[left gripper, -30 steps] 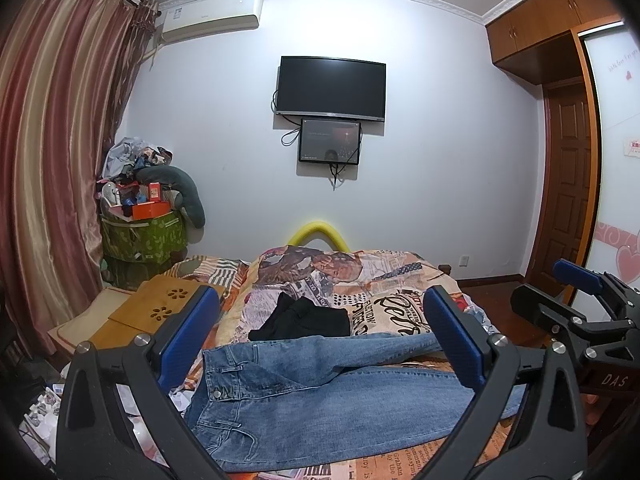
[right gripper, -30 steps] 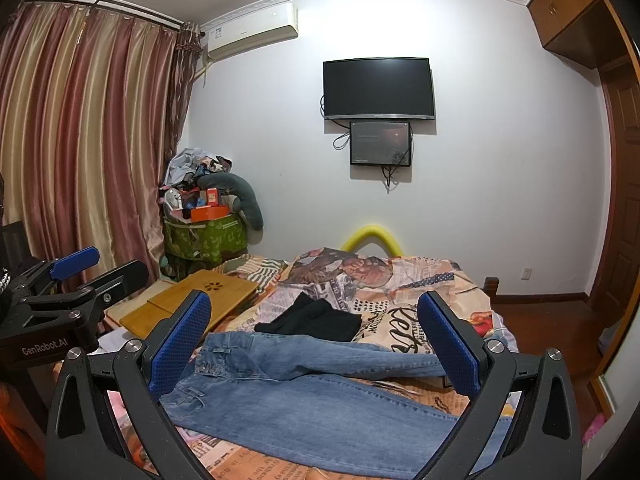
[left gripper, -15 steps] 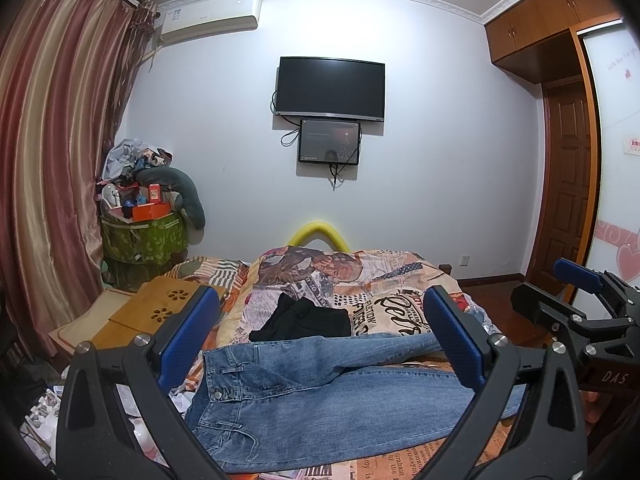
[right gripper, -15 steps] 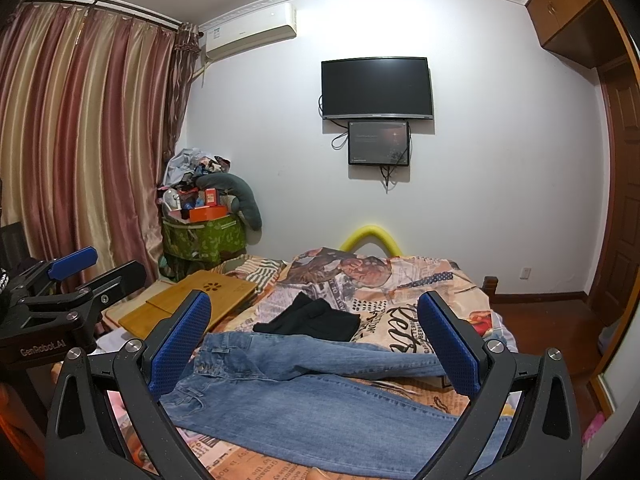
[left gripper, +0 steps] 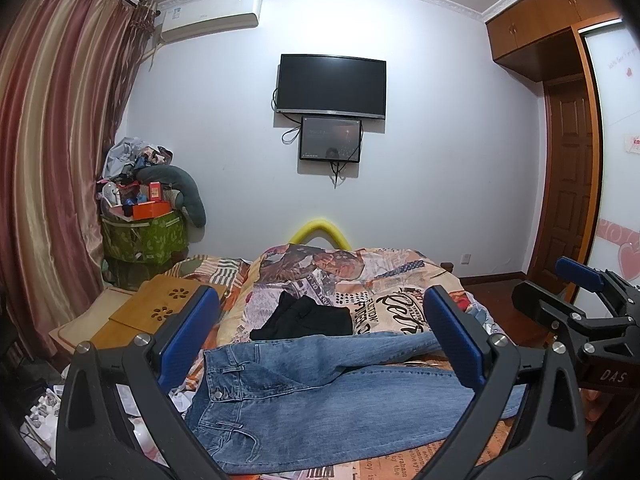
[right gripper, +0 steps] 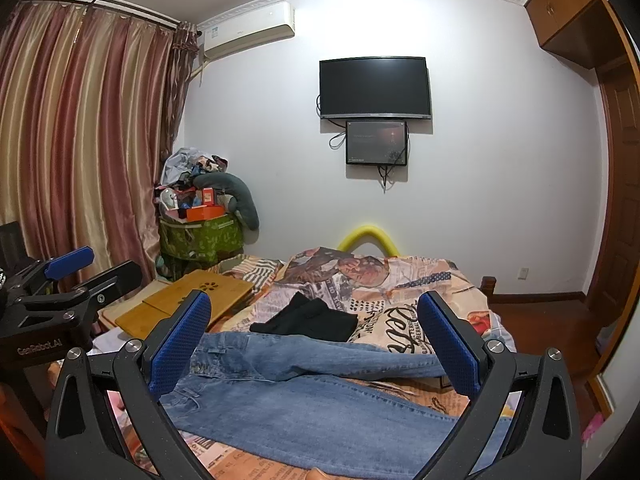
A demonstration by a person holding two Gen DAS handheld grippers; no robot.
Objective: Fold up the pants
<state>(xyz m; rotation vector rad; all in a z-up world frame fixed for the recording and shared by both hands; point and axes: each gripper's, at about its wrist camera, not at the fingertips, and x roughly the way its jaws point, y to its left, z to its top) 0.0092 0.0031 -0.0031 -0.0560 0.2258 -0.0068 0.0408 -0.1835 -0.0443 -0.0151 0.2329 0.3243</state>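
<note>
Left wrist view: faded blue denim jeans (left gripper: 320,392) lie unfolded across a newspaper-print quilt (left gripper: 380,280), waistband at 9 o'clock. Left gripper (left gripper: 320,340) and right gripper (right gripper: 316,340) hover wide apart, empty. Legs are splayed, so pinching one layer may skew the fold.

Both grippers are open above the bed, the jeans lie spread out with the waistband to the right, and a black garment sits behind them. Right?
One thing is off: the waistband is at the left end of the jeans, as the left wrist view shows. The rest holds: left gripper and right gripper are open, with the black garment behind the jeans.
</note>
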